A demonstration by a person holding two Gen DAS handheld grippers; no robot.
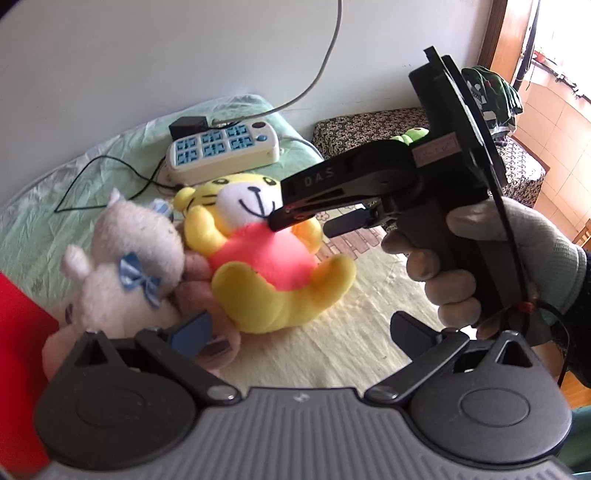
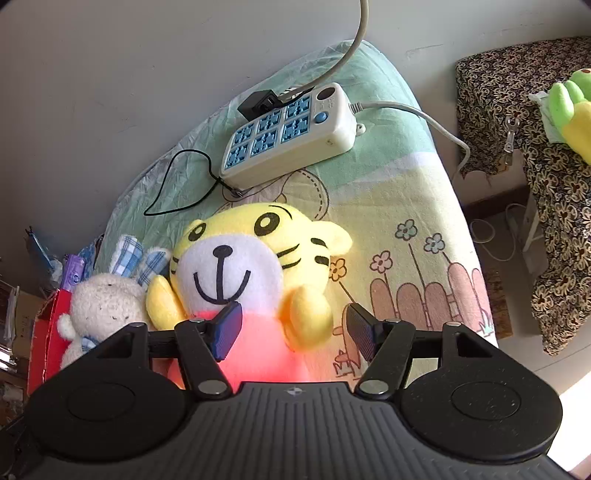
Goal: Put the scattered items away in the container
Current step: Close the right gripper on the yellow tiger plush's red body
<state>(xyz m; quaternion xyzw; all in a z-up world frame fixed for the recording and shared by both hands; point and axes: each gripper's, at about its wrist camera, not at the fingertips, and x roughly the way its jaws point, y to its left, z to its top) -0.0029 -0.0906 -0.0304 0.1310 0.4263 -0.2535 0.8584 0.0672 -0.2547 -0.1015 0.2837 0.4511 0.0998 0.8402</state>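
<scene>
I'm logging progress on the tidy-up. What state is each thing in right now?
Yellow tiger plush: lying face up on the blanket, ungrasped.
White bunny plush: beside the tiger, touching it.
Power strip: black adapter plugged in.
Left gripper: open, empty.
Right gripper: open, over the tiger's red belly.

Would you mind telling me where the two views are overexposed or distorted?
Left wrist: window at upper right blown out, wall edges bowed by fisheye. Right wrist: tiger's pink belly glows overexposed near the gripper; bright patch at lower right corner.
</scene>
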